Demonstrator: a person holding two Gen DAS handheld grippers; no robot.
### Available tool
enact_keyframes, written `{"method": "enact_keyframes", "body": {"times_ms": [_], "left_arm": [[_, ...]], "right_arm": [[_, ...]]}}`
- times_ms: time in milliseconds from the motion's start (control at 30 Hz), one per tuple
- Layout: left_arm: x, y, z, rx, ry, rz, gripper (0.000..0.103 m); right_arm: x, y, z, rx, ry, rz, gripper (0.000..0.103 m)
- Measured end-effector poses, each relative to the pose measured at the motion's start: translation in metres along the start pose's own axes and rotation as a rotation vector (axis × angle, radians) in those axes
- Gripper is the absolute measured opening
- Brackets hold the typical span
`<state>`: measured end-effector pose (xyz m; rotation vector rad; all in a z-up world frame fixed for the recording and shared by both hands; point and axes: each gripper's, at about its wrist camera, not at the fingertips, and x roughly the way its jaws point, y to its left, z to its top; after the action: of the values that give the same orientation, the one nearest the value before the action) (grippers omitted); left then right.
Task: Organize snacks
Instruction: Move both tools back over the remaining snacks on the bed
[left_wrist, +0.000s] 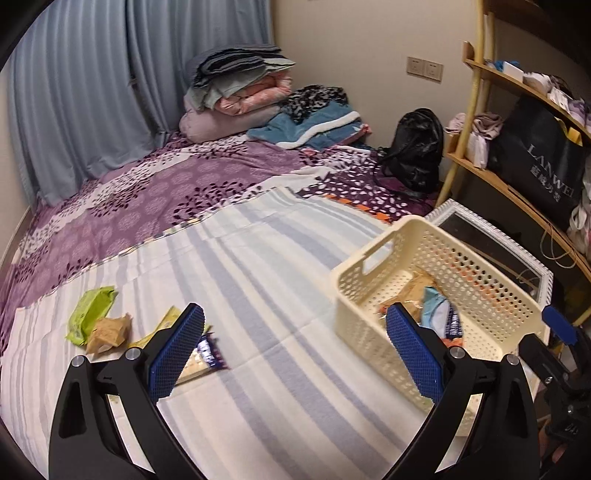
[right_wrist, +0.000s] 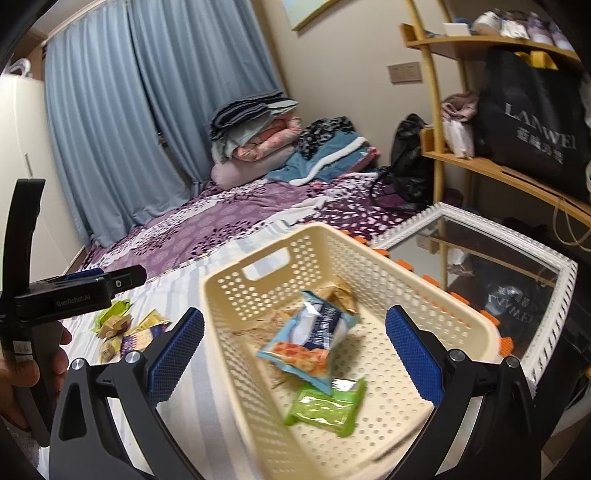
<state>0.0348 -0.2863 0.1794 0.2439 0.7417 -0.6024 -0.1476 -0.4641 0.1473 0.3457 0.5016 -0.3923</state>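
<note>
The right gripper (right_wrist: 294, 350) hung open-jawed over the basket (right_wrist: 229, 291) holding bagged snacks, while the left gripper (left_wrist: 294, 350), also open and empty, faced the loose packets (left_wrist: 99, 321).

light: dim, warm, indoor | blur: slight motion smear | edges: fisheye bending, dark corners

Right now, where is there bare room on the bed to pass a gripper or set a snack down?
The striped sheet lies bare between the loose snack pile and the cream basket, and on back to the purple bedspread. It is crowded at the pile itself and inside the basket, where several packets already lie.
</note>
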Motion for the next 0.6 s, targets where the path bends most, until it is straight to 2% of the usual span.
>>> {"method": "enact_keyframes", "body": {"times_ms": [600], "left_arm": [[-0.010,0.161,-0.069,-0.240,0.081,0.235,0.100]], "right_arm": [[0.020,0.109,-0.010,-0.208,0.064,0.159,0.098]]}}
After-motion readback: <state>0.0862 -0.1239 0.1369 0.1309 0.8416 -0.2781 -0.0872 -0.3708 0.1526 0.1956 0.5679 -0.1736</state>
